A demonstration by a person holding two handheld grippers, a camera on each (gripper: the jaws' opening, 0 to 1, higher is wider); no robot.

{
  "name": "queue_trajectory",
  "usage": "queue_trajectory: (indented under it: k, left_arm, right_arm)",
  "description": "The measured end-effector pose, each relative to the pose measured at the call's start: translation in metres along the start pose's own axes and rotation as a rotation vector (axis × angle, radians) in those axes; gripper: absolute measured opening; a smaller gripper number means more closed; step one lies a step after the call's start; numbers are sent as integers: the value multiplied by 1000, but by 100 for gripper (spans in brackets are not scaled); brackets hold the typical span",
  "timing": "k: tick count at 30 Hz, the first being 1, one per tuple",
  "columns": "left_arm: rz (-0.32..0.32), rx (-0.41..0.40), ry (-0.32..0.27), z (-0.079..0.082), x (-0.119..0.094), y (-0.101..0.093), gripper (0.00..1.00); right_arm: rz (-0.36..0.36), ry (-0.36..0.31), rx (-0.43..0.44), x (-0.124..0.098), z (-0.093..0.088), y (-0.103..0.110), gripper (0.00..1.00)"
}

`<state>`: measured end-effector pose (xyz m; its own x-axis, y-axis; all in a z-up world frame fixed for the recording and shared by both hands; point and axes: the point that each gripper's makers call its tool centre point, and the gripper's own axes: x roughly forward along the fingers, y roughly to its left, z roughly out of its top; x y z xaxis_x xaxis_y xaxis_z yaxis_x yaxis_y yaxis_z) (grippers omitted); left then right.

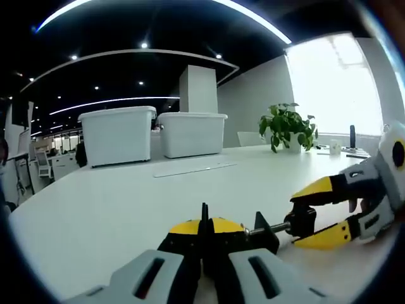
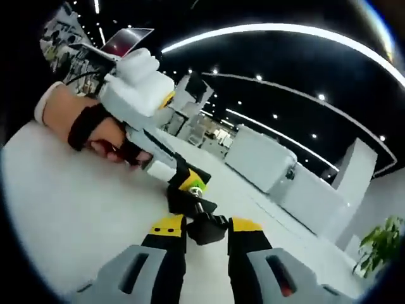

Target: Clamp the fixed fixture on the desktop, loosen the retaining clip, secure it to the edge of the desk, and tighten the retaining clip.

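Observation:
A black clamp fixture (image 1: 204,215) stands on the white desk (image 1: 114,209). Its thin upright plate is pinched between the yellow-tipped jaws of my left gripper (image 1: 204,227), which is shut on it. A screw runs right from the plate to a black knob (image 1: 299,221). My right gripper (image 1: 310,215) comes in from the right, its two yellow jaws closed on that knob. In the right gripper view the knob (image 2: 209,233) sits between the jaws of my right gripper (image 2: 205,227). Beyond it the fixture (image 2: 183,197) is held by the left gripper (image 2: 188,180).
Two white storage bins (image 1: 118,134) (image 1: 192,133) stand at the desk's far side, with a long flat strip (image 1: 193,169) lying before them. A potted plant (image 1: 288,126) and a cup (image 1: 334,147) are at the far right. A person's hand (image 2: 95,130) holds the left gripper.

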<state>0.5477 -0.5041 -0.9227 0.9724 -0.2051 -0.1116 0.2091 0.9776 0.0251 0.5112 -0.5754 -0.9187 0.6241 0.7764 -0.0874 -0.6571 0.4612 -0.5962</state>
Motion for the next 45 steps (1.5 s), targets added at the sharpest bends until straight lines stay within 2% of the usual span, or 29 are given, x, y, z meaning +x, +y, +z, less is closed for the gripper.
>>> queue_trajectory:
  k: [3, 7, 15, 18, 22, 24, 26, 27, 30, 32, 34, 36, 37, 38, 41, 43, 45]
  left_arm:
    - [0, -2, 1, 0, 0, 0, 4]
    - [2, 0, 1, 0, 0, 0, 4]
    - [2, 1, 2, 0, 1, 0, 4]
    - [2, 2, 2, 0, 1, 0, 4]
    - [3, 4, 2, 0, 1, 0, 4]
    - [4, 9, 2, 0, 1, 0, 4]
    - [4, 8, 2, 0, 1, 0, 4]
    - [4, 8, 2, 0, 2, 1, 4]
    - [4, 9, 2, 0, 2, 1, 4]
    - [5, 12, 2, 0, 2, 1, 4]
    - [6, 16, 2, 0, 2, 1, 4]
    - [6, 17, 2, 0, 2, 1, 4]
    - [6, 18, 2, 0, 2, 1, 4]
    - [7, 19, 2, 0, 2, 1, 4]
    - [7, 21, 2, -1, 2, 1, 4]
    - [7, 22, 2, -1, 2, 1, 4]
    - [7, 21, 2, -1, 1, 1, 4]
  right_arm:
    - [0, 0, -14, 1, -1, -1, 23]
    - [-24, 7, -124, 1, -1, -1, 23]
    - [-19, 10, -92, 1, -2, -1, 24]
    - [-36, 11, -153, 0, 1, 0, 25]
    - [-33, 16, -135, -1, 2, 0, 25]
    - [-34, 24, -117, -3, 2, -2, 30]
    - [-33, 15, -17, -3, 3, -5, 40]
    - [-29, 21, 48, -4, 0, -6, 42]
    - [-16, 21, 203, -3, -2, -13, 44]
    - [16, 18, 360, -3, -1, -10, 48]
    - [62, -20, 470, -2, 6, -5, 49]
    - [88, -17, 635, 0, 4, -6, 50]
    - [99, -15, 691, 1, 2, -6, 51]
    - [105, -6, 784, 1, -2, -10, 50]
    - [67, -9, 946, 2, -10, -24, 41]
    - [64, -11, 990, 1, -12, -27, 34]
    - [68, -7, 991, 2, -12, -27, 32]
